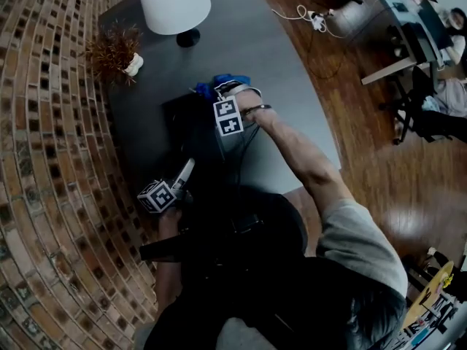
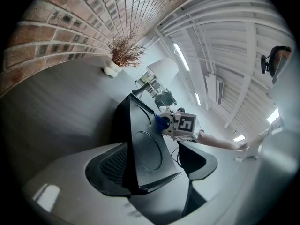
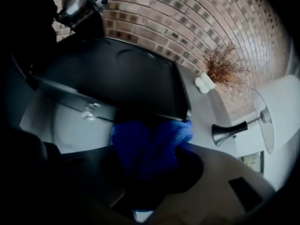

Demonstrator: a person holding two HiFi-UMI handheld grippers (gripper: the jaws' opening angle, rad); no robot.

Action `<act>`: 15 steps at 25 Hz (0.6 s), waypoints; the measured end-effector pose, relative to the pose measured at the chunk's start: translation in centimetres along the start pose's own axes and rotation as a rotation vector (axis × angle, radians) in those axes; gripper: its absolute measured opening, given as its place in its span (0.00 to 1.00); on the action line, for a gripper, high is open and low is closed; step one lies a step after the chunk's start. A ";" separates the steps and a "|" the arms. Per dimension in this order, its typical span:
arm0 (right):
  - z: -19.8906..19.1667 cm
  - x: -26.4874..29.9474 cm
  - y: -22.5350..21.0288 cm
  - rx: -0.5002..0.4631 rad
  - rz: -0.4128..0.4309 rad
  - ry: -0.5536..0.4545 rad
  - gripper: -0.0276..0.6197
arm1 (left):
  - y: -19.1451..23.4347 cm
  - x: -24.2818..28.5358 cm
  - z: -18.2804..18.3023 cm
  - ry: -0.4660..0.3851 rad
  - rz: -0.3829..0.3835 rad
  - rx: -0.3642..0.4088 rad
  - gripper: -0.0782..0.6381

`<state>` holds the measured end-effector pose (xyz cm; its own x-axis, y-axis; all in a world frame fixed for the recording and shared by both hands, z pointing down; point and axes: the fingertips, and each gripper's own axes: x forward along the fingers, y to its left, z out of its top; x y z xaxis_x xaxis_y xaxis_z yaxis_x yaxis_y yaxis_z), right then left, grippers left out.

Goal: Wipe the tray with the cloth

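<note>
A black tray (image 1: 191, 133) is seen on a gray table (image 1: 284, 64), and every place here is told from that tray. Its near left corner is taken between the jaws of the left gripper (image 1: 185, 173). In the left gripper view the tray (image 2: 146, 144) is clamped by its rim between the two jaw pads of the left gripper (image 2: 152, 171), and round shallow wells are shown in its face. Whether the tray lies flat or is tipped up cannot be told.

At the tray's far end a blue cloth (image 1: 220, 84) is held by the right gripper (image 1: 230, 93). In the right gripper view the cloth (image 3: 150, 144) is bunched and pinched between the nearly closed jaws of the right gripper (image 3: 150, 170), and it is pressed against the edge of the tray (image 3: 117, 76). From the left gripper's side, the cloth (image 2: 161, 122) is seen as a blue tip against the tray's far end, just beside the right gripper (image 2: 182, 125).

Beyond the tray's far end, a lamp (image 1: 174, 4) with a white shade is stood on the table. Far and to the left of the tray, a dried plant (image 1: 113, 49) in a small white vase is placed. A brick wall (image 1: 44, 137) runs along the tray's left side.
</note>
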<state>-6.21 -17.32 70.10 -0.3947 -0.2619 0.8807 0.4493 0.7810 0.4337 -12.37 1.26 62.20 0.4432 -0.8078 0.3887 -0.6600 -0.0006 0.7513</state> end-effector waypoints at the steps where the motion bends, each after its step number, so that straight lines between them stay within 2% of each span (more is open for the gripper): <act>1: 0.3 -0.7 1.4 -0.061 0.021 -0.012 0.23 | 0.1 0.0 0.1 0.002 0.001 0.005 0.58; 3: 1.0 -2.1 4.9 -0.189 0.064 -0.034 0.23 | 0.2 -0.1 0.2 -0.001 -0.001 0.008 0.58; 4: 0.9 -2.7 6.1 -0.206 0.073 -0.036 0.23 | 0.2 -0.2 0.2 -0.004 -0.004 0.006 0.58; 5: 0.4 -3.4 6.7 -0.164 0.067 -0.028 0.23 | 0.2 -0.2 0.2 -0.007 -0.008 0.004 0.58; 8: -2.7 -6.2 4.9 0.168 -0.019 0.021 0.23 | 0.2 -0.2 0.1 -0.007 -0.011 0.007 0.58; 9: -3.1 -7.2 4.5 0.244 -0.044 0.024 0.23 | 0.3 -0.1 0.2 -0.008 -0.013 0.010 0.58; 10: -2.8 -8.0 4.6 0.270 -0.056 0.017 0.23 | 0.4 -0.1 0.3 -0.011 -0.016 0.012 0.58; 15: 3.5 -7.3 10.1 0.074 -0.005 -0.037 0.23 | 0.2 -0.3 0.2 -0.022 -0.021 0.002 0.58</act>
<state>-1.56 -5.58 67.34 -0.4270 -0.2455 0.8703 0.3878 0.8197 0.4216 -12.77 1.34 62.13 0.4436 -0.8201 0.3615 -0.6520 -0.0186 0.7580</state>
